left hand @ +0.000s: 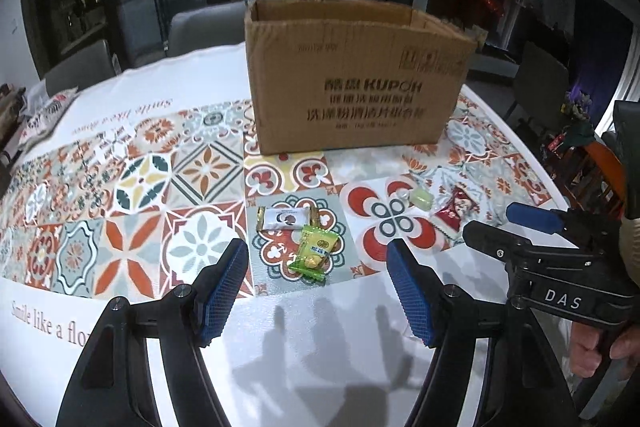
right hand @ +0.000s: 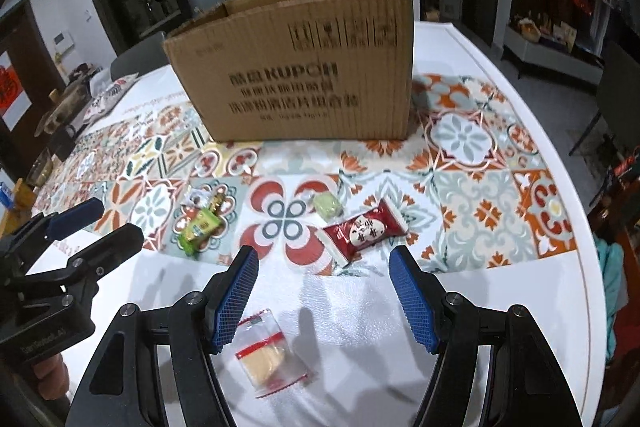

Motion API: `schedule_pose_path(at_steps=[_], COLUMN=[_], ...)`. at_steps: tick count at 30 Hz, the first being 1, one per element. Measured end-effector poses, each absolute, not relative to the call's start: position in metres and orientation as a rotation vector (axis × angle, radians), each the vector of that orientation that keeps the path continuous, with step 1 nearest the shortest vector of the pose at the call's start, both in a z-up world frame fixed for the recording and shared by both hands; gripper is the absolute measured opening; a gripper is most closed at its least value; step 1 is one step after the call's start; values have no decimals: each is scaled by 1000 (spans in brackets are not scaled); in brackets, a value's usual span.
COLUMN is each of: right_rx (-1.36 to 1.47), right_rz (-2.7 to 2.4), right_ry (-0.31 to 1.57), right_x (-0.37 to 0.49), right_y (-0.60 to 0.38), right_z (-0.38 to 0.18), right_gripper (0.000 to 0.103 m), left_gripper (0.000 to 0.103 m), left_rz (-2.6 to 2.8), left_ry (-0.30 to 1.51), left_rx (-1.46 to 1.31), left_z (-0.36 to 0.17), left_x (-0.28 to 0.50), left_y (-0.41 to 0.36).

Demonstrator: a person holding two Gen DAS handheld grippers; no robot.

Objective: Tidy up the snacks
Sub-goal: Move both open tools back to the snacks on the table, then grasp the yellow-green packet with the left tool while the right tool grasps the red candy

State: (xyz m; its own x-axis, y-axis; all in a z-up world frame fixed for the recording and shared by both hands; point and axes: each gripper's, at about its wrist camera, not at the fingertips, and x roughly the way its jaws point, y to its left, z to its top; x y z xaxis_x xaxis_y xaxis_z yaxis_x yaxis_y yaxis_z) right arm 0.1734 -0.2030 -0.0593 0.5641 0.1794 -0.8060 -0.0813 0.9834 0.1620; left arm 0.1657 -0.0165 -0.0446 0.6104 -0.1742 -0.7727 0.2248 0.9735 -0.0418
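An open cardboard box [left hand: 352, 75] [right hand: 296, 75] stands on the patterned tablecloth. In front of it lie a green packet [left hand: 314, 255] [right hand: 199, 228], a white and gold bar [left hand: 287, 218], a pale green candy [left hand: 421, 198] [right hand: 328, 206] and a red packet [left hand: 454, 213] [right hand: 362, 231]. A clear packet with a tan biscuit [right hand: 266, 357] lies nearest me. My left gripper [left hand: 318, 291] [right hand: 98, 223] is open, just short of the green packet. My right gripper [right hand: 322, 295] [left hand: 496, 223] is open above the white cloth, between the red and clear packets.
A floral bag [left hand: 48, 115] [right hand: 110, 95] lies at the table's far left edge. Grey chairs [left hand: 200, 27] stand behind the table. The round table edge [right hand: 576, 227] curves close on the right. A hand [left hand: 600, 351] holds the right gripper's handle.
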Motion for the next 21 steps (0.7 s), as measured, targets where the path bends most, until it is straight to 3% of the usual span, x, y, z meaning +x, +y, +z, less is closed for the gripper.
schedule_pose_path(at_steps=[21], right_rx=[54], right_rz=[151], right_ry=[1047], right_x=[215], right_y=[-201], right_z=[-101], right_gripper=[64], left_gripper=[65], left_rz=[-201], left_ry=[1028], left_rx=[69], left_z=[-105], left_x=[210], left_y=[-22])
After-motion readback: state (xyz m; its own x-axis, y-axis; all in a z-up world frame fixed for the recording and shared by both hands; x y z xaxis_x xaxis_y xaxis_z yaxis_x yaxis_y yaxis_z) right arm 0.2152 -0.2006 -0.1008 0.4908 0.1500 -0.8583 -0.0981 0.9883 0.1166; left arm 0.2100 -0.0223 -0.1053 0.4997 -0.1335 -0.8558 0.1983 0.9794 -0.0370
